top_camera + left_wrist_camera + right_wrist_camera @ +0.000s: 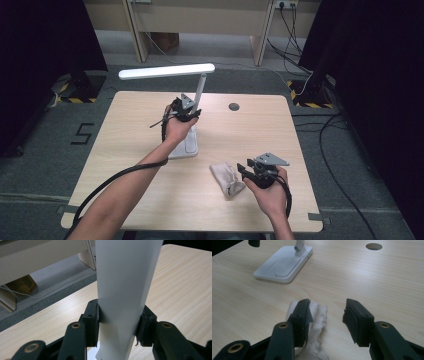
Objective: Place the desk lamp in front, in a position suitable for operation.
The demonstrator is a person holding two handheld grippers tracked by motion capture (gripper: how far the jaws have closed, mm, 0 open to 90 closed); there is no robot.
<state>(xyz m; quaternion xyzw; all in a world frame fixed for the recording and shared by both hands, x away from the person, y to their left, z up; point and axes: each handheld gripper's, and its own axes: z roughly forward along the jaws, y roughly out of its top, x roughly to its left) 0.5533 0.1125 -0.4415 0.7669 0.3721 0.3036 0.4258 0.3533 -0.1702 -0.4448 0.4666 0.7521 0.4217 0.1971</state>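
A white desk lamp stands at the table's middle, its lit head [166,71] stretching left over the far edge and its flat base [185,147] on the wood. My left gripper [186,111] is shut on the lamp's upright stem [125,290], both black pads pressed against its sides. A crumpled white cloth [226,177] lies near the front. My right gripper [247,170] hovers open just right of the cloth; in the right gripper view the cloth [315,315] lies under and behind the left jaw, with nothing between the fingers [302,315]. The lamp base [284,263] sits farther off.
A round cable hole [233,106] is set in the wooden table [125,165] near its far edge. Cables trail from both grippers off the front edge. Grey floor, wooden furniture legs and black curtains surround the table.
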